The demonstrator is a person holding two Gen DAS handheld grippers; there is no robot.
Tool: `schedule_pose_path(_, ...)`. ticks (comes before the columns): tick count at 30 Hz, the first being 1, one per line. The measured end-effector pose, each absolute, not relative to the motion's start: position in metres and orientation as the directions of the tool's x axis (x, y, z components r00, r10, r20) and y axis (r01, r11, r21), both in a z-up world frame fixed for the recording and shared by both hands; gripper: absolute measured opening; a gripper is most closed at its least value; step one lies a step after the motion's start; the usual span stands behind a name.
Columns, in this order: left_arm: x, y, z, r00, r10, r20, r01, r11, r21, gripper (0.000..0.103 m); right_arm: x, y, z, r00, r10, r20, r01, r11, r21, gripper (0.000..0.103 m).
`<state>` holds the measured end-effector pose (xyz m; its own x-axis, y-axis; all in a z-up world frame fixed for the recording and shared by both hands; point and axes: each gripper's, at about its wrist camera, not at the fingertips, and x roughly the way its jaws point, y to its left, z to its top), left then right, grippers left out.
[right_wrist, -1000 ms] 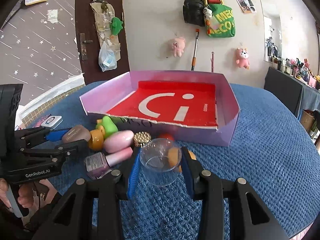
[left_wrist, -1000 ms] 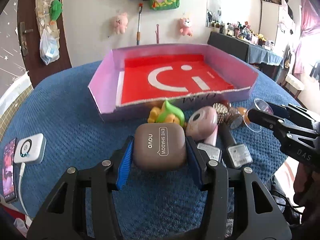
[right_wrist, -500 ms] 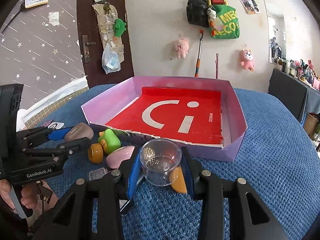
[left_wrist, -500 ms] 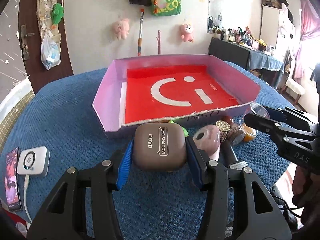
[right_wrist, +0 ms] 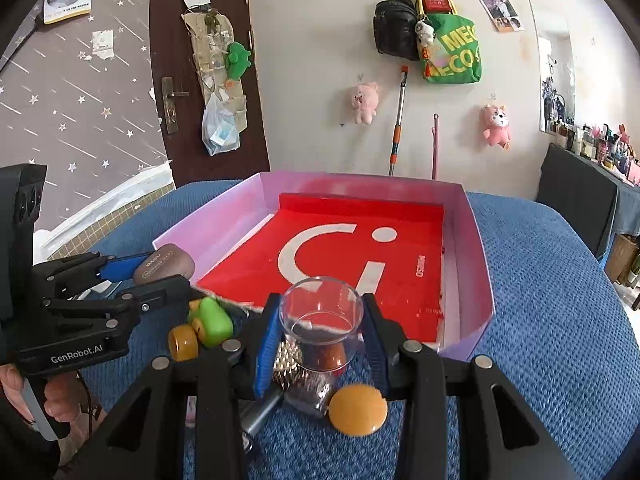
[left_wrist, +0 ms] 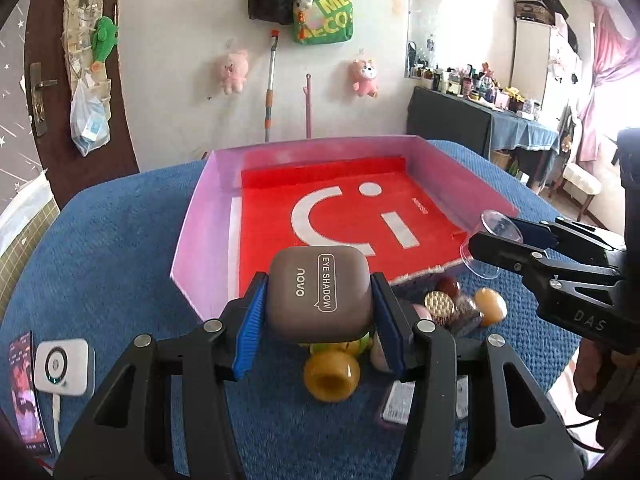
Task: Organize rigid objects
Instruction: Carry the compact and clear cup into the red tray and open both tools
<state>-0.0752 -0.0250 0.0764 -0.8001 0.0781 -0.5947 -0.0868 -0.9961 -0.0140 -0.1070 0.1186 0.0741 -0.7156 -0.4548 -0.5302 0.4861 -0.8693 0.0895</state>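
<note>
Home bedroom, as I see it: plush toys and bags on wall, cluttered dresser, pink curtain, star wallpaper.

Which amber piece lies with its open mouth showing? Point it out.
The amber jar just below the left gripper, hollow mouth facing the camera; the other amber piece shows only a closed, rounded surface.

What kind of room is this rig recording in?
Most likely a lived-in bedroom, not a lab. Plush toys and a green tote bag hang on the wall, a side table crowded with cosmetics stands by it, and the work surface is a blue quilted cover, probably a bed.
</note>
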Motion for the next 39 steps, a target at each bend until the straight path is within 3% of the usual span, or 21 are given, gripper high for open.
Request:
schedule_pose_path(22, -0.135, -0.028, 0.103, -0.825, 0.075, -0.561, -0.098, -0.995, 0.011, 0.048, -0.164, 0.112, 0.096, -0.708, -0.431, -0.559, 0.466, -0.88, 0.089, 0.041)
schedule_pose_path(39, -0.19, -0.04, 0.08, -0.755, 0.079, -0.651, -0.082, -0.996, -0.026, 0.048, -0.216, 0.1, 0.072, -0.661, -0.39, -0.641, 0.432, -0.896, 0.099, 0.041)
